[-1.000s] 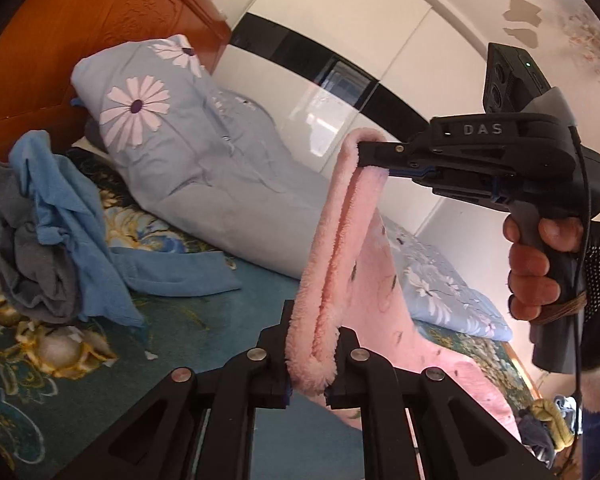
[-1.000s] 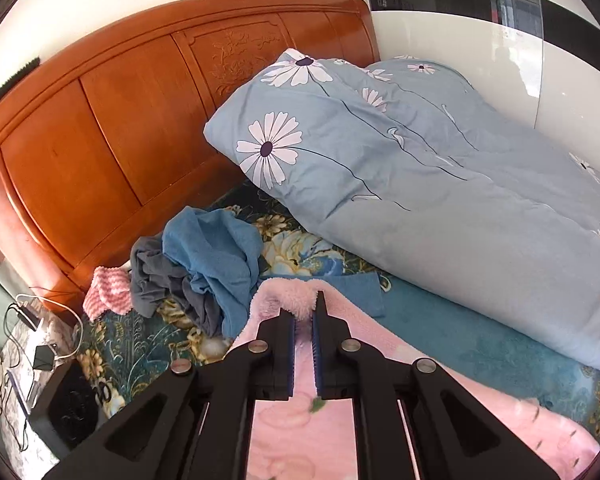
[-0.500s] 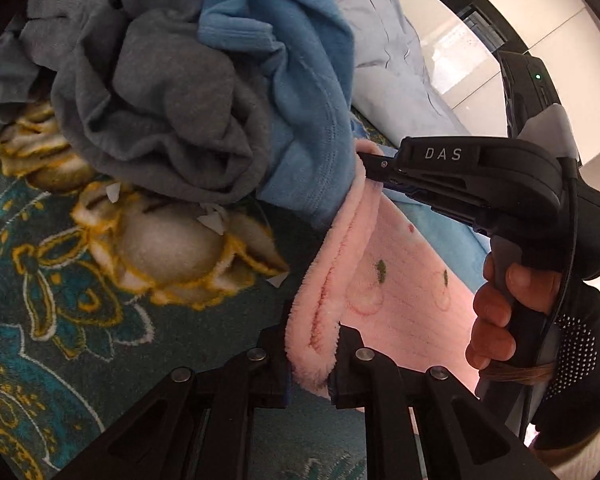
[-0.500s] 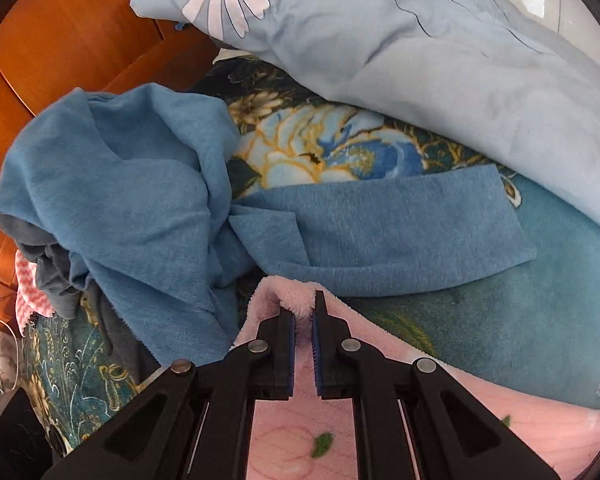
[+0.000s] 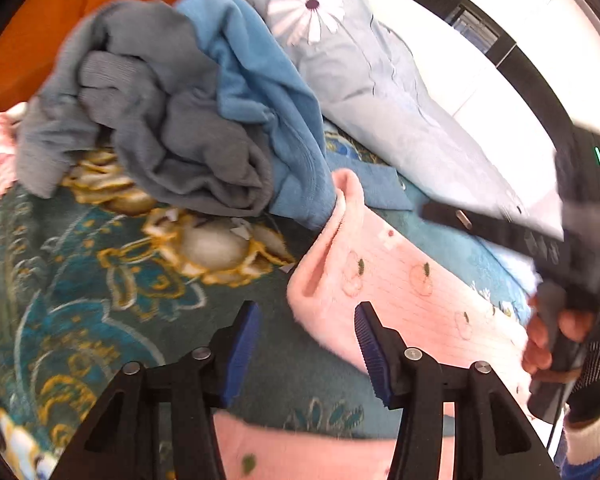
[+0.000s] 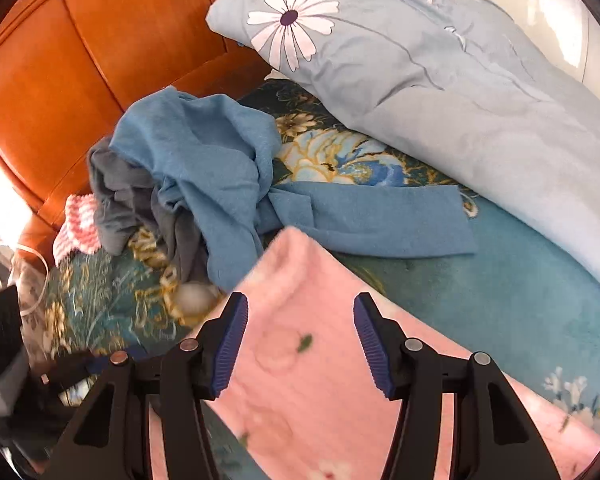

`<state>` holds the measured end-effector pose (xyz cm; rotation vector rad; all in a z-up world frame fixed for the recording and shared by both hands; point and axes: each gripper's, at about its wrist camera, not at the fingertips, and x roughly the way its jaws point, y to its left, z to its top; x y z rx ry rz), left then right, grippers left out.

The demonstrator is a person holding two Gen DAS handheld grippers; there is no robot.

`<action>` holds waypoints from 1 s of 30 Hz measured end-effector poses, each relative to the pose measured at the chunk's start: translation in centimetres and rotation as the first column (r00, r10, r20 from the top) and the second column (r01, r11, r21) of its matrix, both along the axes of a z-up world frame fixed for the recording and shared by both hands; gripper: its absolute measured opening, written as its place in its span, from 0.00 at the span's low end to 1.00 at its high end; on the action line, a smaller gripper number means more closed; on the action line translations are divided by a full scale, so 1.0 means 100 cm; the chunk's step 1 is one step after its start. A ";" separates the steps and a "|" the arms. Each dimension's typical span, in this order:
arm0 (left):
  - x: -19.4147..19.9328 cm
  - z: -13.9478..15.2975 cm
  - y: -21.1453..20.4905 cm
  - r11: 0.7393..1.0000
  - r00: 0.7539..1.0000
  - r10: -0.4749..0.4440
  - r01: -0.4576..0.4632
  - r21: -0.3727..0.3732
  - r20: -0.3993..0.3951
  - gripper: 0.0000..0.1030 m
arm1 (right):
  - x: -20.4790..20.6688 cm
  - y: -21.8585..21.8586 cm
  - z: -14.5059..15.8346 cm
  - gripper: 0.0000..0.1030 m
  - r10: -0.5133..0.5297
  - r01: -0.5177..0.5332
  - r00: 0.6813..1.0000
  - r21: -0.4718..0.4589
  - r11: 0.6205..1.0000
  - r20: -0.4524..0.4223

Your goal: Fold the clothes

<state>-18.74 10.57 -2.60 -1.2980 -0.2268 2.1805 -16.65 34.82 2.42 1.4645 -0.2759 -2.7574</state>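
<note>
Both grippers, left (image 5: 306,344) and right (image 6: 300,338), opening off the pink garment (image 6: 324,360), laid folded on the bed (image 5: 100,280); blue (image 6: 204,168) and grey (image 5: 168,120) garments remain heaped, unfolded.

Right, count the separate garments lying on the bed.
4: pink fleece nearest, blue top beyond it, grey garment under that, pink-striped knit by the headboard. Others may be buried.

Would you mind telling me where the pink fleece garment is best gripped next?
Probably the thick folded edge of the pink fleece garment, nearest the blue garment. It stands raised off the bedspread; come from above with the left gripper, whose jaws are opening.
</note>
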 end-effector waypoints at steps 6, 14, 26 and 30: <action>0.061 0.017 -0.050 0.999 0.998 -0.007 0.010 0.044 -0.055 0.61 | 0.192 0.058 0.026 0.55 -0.111 0.111 0.994 0.048 0.993 0.004; 0.128 0.004 -0.068 0.998 1.000 0.020 -0.021 0.064 0.013 0.63 | 0.499 0.165 0.036 0.55 -0.614 0.615 0.789 0.064 0.786 -0.027; 0.238 0.012 0.070 0.980 0.993 -0.110 0.116 0.163 -0.044 0.65 | 0.610 0.330 0.003 0.55 -0.872 0.846 0.489 -0.253 0.470 0.012; 0.267 -0.003 0.124 0.963 0.976 -0.214 0.216 0.162 -0.029 0.65 | 0.608 0.371 -0.012 0.55 -0.875 0.860 0.483 -0.210 0.465 0.038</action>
